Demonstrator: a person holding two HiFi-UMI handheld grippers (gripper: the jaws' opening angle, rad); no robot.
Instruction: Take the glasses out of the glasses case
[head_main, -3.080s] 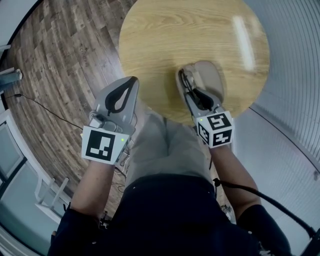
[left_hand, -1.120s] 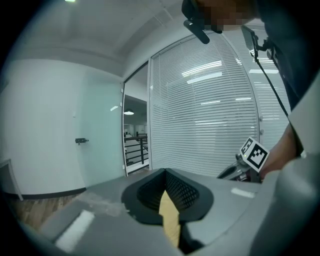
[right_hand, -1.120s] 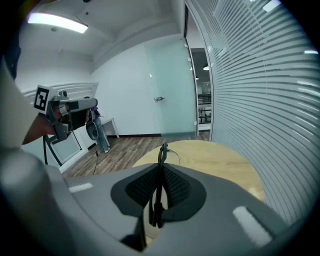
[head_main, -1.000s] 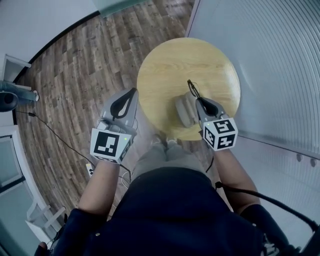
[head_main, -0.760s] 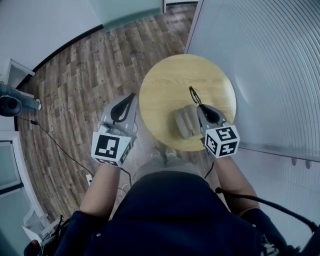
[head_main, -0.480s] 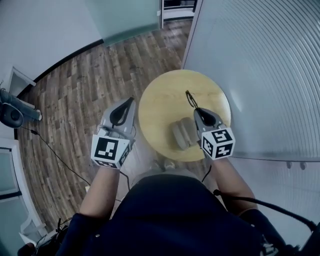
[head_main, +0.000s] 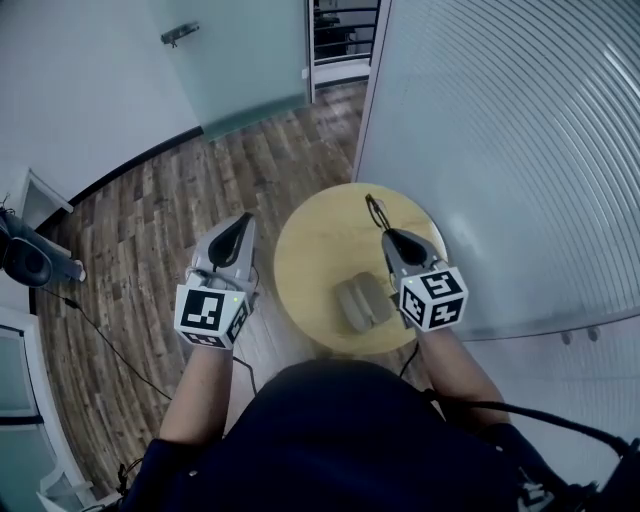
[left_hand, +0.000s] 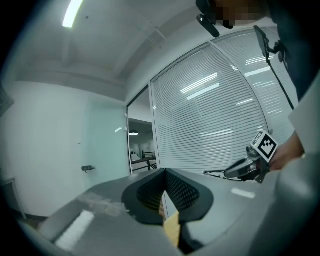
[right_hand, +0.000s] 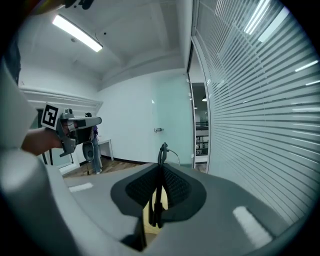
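While the glasses (right_hand: 163, 150) are pinched between the closed jaws of the right gripper (head_main: 388, 238), raised well above the table, the removal itself is judged done. Beside it, the left gripper (head_main: 242, 220) is held level with its jaws pressed together on nothing. Farther down, the grey case (head_main: 362, 302) is seen lying on the round wooden table (head_main: 310, 240), apart from both grippers. At most, setting the glasses down is judged to be left

Right hand-held gripper (head_main: 387, 236) grips the glasses (head_main: 375, 211) over the round table (head_main: 310, 250); glasses case (head_main: 361, 303) lies on it
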